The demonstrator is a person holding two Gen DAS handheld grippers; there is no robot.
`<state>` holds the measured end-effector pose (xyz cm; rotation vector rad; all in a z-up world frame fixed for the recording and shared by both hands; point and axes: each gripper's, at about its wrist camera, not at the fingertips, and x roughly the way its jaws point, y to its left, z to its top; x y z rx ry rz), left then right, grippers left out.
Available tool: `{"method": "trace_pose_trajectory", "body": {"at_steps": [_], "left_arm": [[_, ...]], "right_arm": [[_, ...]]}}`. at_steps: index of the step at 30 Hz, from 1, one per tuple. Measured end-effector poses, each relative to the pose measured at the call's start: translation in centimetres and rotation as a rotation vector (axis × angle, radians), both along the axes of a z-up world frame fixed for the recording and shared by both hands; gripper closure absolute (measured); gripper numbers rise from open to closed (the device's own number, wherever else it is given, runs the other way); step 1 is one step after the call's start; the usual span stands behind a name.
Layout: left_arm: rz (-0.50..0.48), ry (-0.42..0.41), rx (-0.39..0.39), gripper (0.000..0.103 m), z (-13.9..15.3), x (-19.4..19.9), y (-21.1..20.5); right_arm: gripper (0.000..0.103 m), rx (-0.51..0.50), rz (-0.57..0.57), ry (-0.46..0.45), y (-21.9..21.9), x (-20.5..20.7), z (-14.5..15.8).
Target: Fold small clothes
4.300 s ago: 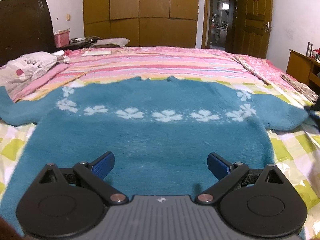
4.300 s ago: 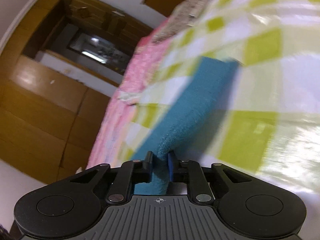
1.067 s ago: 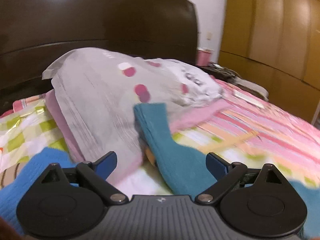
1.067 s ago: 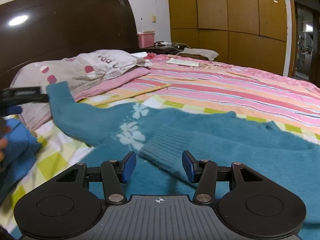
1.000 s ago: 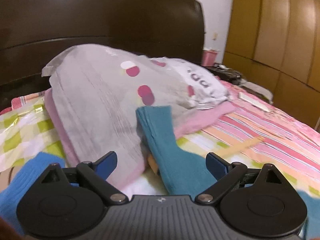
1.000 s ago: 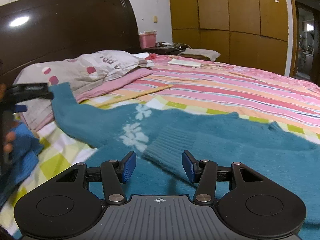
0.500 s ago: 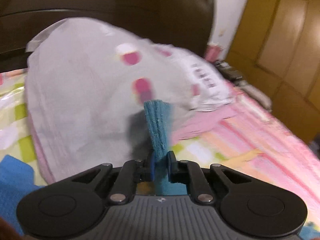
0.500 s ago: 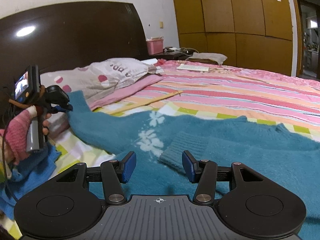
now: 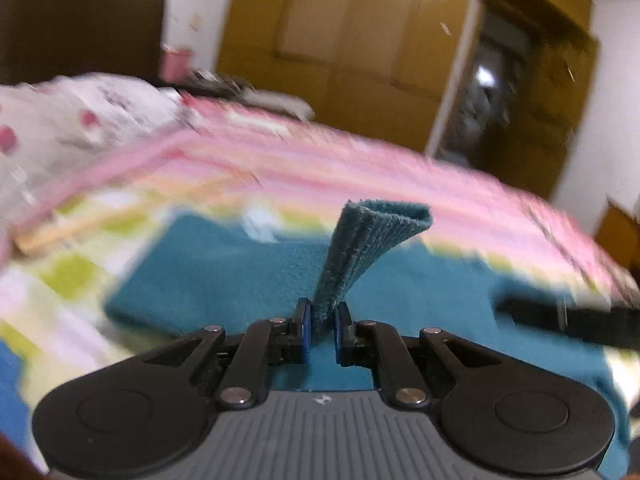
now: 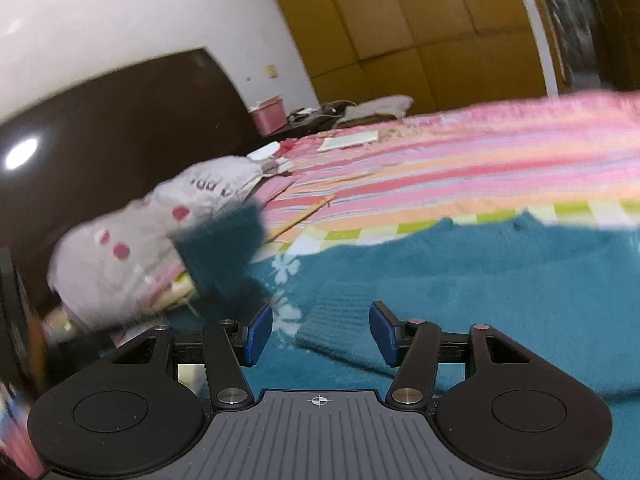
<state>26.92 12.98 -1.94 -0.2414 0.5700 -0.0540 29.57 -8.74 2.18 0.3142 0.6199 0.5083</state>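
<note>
- Between the closed fingers of the left gripper (image 9: 319, 326), the ribbed cuff (image 9: 372, 232) is pinched, raised above the teal sweater (image 9: 224, 280).
- Below the right gripper (image 10: 320, 332), held open, the sweater's folded sleeve (image 10: 340, 328) is spread on the bed (image 10: 480, 168).

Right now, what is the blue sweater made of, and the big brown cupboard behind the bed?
The sweater looks like fuzzy knitted wool or acrylic yarn: soft matte nap, with ribbed stitches on the cuff pinched in the left gripper. The cupboard seems to be wood or wood veneer with a smooth brown finish; blur hides any grain.
</note>
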Motion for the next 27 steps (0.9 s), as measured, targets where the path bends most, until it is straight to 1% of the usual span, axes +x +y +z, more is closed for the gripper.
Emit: {"method": "trace_pose_trajectory", "body": {"at_steps": [3, 4, 5, 8, 10, 12, 14, 16, 18, 20, 22, 23, 24, 26, 27], "left_arm": [[-0.029, 0.006, 0.097, 0.085, -1.5, -0.6, -2.5], [-0.032, 0.002, 0.099, 0.085, -1.5, -0.8, -2.5], [-0.035, -0.002, 0.096, 0.085, -1.5, -0.8, -2.3], [-0.034, -0.011, 0.091, 0.085, -1.6, -0.9, -1.9], [-0.036, -0.018, 0.102, 0.085, -1.6, -1.1, -1.8], [-0.035, -0.022, 0.102, 0.085, -1.8, -1.6, -2.0], [-0.033, -0.027, 0.106, 0.085, -1.9, -1.9, -2.1], [-0.033, -0.031, 0.108, 0.085, -2.0, -2.0, -2.2], [-0.036, -0.033, 0.116, 0.085, -2.0, -2.1, -2.3], [-0.037, -0.032, 0.112, 0.085, -2.1, -2.3, -2.3], [-0.030, -0.028, 0.097, 0.085, -2.2, -2.2, -1.9], [-0.026, -0.028, 0.091, 0.085, -2.3, -2.3, -1.8], [-0.023, -0.028, 0.086, 0.085, -2.3, -2.3, -1.7], [-0.023, -0.032, 0.079, 0.085, -2.2, -2.2, -1.4], [-0.019, -0.040, 0.084, 0.083, -2.1, -2.2, -1.4]], "right_arm": [[0.048, 0.077, 0.010, 0.078, -1.1, 0.6, -0.8], [0.048, 0.088, 0.014, 0.103, -1.2, 0.9, -1.2], [0.045, 0.098, 0.016, 0.119, -1.2, 1.1, -1.6], [0.044, 0.135, 0.021, 0.183, -0.6, 2.3, -2.8], [0.044, 0.195, 0.030, 0.238, -0.4, 3.2, -3.5], [0.044, 0.266, 0.039, 0.264, -0.5, 3.5, -3.9], [0.042, 0.303, 0.045, 0.265, -0.5, 3.7, -3.8], [0.037, 0.304, 0.034, 0.266, -0.4, 3.9, -3.6], [0.037, 0.297, 0.028, 0.285, 0.0, 4.4, -3.6], [0.037, 0.247, 0.010, 0.316, 0.9, 5.0, -3.8], [0.042, 0.201, 0.004, 0.322, 1.6, 5.2, -4.0], [0.052, 0.204, 0.019, 0.323, 1.9, 5.2, -4.1], [0.058, 0.208, 0.030, 0.320, 2.1, 5.1, -4.1], [0.086, 0.181, 0.047, 0.295, 2.7, 4.9, -3.7], [0.090, 0.163, 0.055, 0.283, 2.9, 4.8, -3.4]]}}
